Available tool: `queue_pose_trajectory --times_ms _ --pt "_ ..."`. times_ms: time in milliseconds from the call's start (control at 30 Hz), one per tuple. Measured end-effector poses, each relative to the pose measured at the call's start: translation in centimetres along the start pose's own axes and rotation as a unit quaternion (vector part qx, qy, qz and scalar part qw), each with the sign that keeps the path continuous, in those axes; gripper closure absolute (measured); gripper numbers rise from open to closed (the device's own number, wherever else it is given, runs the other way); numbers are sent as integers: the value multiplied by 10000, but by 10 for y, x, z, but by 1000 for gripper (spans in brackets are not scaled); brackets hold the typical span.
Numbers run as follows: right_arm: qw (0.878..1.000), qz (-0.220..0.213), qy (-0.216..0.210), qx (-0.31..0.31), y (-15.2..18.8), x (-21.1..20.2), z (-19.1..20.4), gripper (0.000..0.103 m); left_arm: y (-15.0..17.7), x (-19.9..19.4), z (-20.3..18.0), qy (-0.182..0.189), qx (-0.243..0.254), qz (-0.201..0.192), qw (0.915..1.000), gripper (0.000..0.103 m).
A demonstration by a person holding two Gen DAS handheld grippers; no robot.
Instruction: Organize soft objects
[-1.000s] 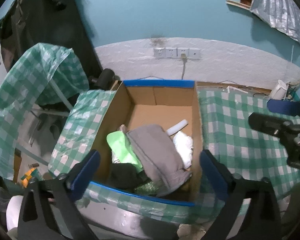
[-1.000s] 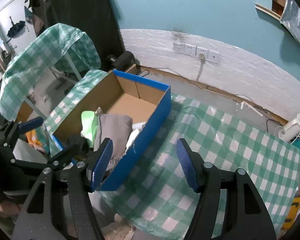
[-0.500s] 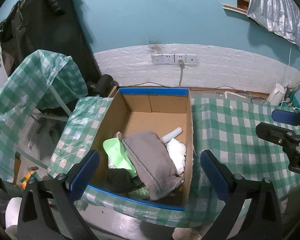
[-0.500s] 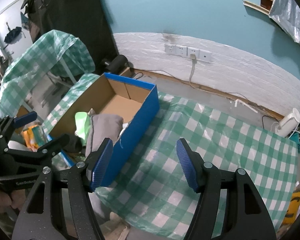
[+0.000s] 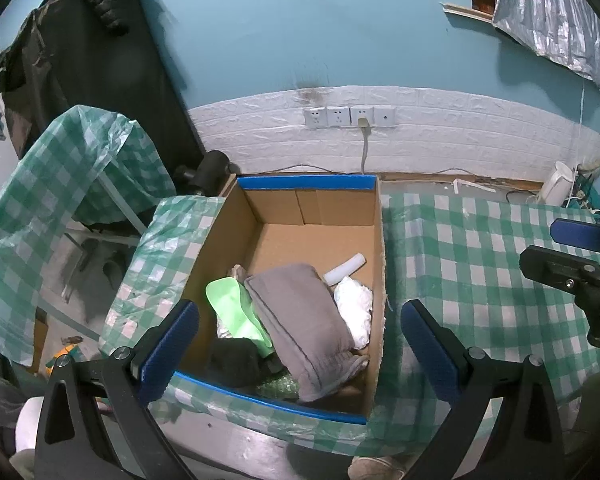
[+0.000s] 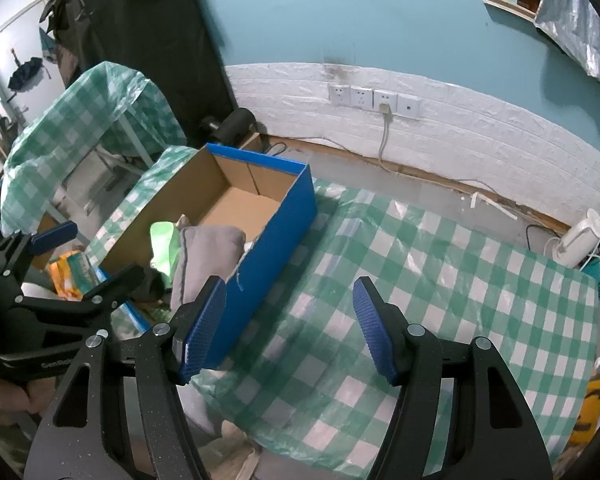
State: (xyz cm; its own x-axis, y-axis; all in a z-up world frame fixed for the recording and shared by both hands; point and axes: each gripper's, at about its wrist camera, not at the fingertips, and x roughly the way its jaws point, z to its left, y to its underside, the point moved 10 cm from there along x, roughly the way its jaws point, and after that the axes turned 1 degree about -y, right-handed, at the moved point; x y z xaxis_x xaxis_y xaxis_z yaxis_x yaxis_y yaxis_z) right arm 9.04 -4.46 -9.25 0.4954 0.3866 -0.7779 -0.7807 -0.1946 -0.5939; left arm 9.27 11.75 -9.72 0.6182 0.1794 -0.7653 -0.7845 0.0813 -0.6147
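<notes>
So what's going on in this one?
A person holds a hand-held gripper in each hand above a table with a green checked cloth. Both the left hand-held gripper and the right hand-held gripper are open and empty. The soft items, a grey folded cloth, a green piece and white fabric, already lie in the blue cardboard box. No loose items show on the cloth.
</notes>
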Motion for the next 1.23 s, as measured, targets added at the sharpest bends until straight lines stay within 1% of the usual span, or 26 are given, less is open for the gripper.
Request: queue_pose_trajectory --times_ms 200,767,1233 --pt "10000 36 -1 12 1 0 0 37 0 0 4 -16 -53 25 10000 1" --pt "10000 35 -2 11 1 0 -1 37 0 -3 3 -105 56 4 9999 1" --pt "10000 35 -4 9 1 0 -3 37 0 -3 2 -104 92 21 9999 1"
